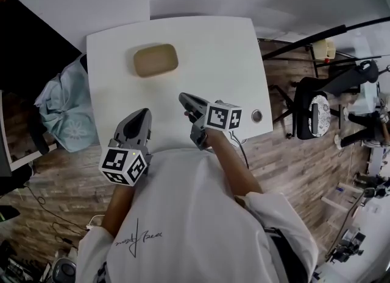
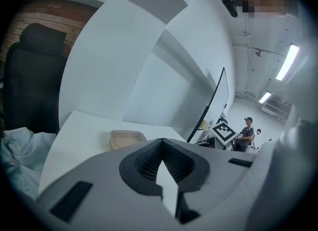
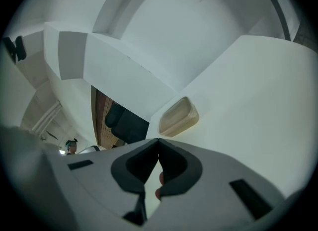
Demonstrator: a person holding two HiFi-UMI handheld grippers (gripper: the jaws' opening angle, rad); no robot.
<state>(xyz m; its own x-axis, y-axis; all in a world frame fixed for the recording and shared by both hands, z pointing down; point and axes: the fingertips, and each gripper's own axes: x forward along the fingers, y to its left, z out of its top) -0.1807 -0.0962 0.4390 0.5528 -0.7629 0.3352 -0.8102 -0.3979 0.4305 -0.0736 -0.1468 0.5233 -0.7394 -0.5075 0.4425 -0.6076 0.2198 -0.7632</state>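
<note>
A tan lidded container (image 1: 155,60) lies on the far part of the white table (image 1: 225,50). My left gripper (image 1: 144,112) hovers over the table's near edge, jaws shut, nothing between them. My right gripper (image 1: 183,97) is beside it, a little further in, also shut and empty. Both point toward the container and are well short of it. In the left gripper view the container (image 2: 127,138) sits just beyond the shut left gripper (image 2: 161,140). From the right gripper (image 3: 158,140) the container (image 3: 178,116) lies ahead. A small reddish spot shows low in that gap; I cannot tell what it is.
A round metal grommet (image 1: 256,115) sits near the table's right edge. A light blue cloth (image 1: 67,117) is draped left of the table, by a black chair (image 2: 30,76). An office chair (image 1: 314,114) stands on the wooden floor at the right. A person (image 2: 246,133) stands far off.
</note>
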